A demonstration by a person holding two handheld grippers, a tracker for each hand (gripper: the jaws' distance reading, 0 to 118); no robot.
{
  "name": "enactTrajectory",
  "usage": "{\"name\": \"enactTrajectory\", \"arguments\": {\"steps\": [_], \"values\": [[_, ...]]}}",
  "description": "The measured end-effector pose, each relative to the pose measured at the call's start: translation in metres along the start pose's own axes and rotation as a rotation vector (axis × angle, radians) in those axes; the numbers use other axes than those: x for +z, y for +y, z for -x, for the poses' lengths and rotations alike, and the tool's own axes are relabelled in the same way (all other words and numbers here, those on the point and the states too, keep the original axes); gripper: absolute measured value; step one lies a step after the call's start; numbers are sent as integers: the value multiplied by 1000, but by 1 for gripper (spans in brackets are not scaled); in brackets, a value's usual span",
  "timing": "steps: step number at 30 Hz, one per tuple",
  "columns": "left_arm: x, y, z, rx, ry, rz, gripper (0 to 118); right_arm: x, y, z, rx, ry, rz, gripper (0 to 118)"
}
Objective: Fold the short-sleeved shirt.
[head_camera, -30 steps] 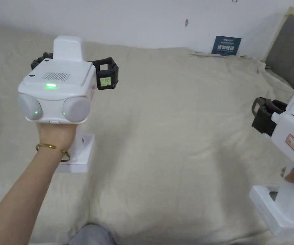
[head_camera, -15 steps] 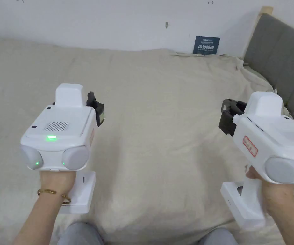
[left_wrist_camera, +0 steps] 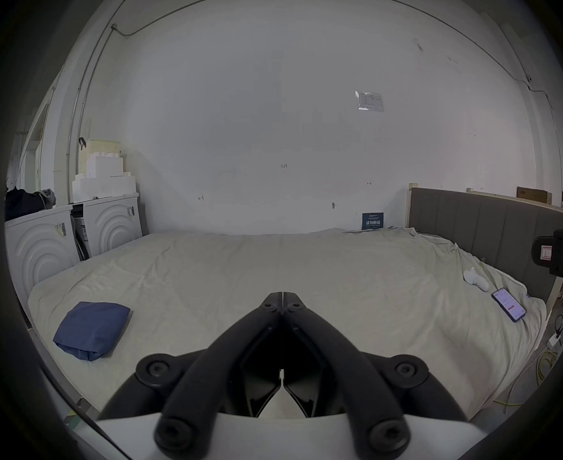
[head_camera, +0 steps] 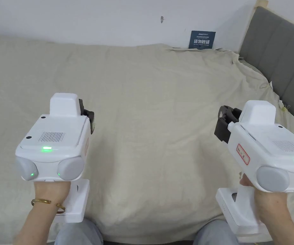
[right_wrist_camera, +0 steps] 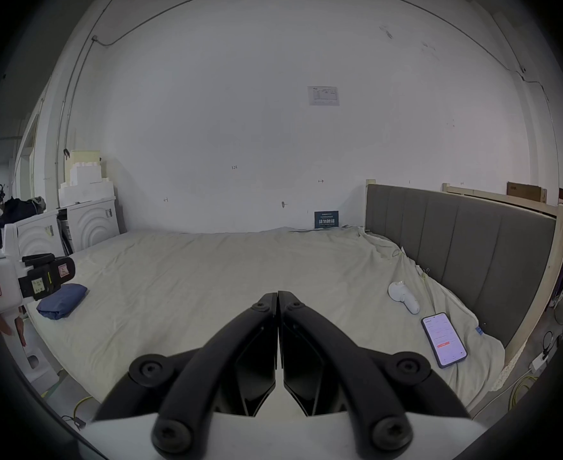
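Two grippers are hovering above the near edge of the bed (head_camera: 162, 105), the left gripper (left_wrist_camera: 282, 304) and the right gripper (right_wrist_camera: 278, 293) each clenched on nothing, jaw tips pressed together. Taking the bed as landmark, the folded blue shirt (left_wrist_camera: 91, 329) is lying at its near left corner, close to the drop-off. It appears already folded, so the task looks essentially done; a careless nudge there could be tipping it off the edge or springing the folds open. Across the middle, the sheet is offering wide open room. Toward the right side, a phone (right_wrist_camera: 443, 339) and a white controller (right_wrist_camera: 403, 296) are resting before the headboard (right_wrist_camera: 466, 251), risking a knock.
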State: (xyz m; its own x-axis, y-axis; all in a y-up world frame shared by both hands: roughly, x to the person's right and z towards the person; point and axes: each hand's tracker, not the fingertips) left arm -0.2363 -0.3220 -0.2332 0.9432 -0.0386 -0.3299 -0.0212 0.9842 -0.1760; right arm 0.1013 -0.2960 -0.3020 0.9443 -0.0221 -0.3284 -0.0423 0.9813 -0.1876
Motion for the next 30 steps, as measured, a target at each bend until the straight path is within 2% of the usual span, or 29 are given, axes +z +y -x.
{"name": "enactTrajectory", "arguments": {"steps": [30], "values": [[7,-10,-4,1,-26,13,0,13,-9,10,41,-29,-18,0]]}}
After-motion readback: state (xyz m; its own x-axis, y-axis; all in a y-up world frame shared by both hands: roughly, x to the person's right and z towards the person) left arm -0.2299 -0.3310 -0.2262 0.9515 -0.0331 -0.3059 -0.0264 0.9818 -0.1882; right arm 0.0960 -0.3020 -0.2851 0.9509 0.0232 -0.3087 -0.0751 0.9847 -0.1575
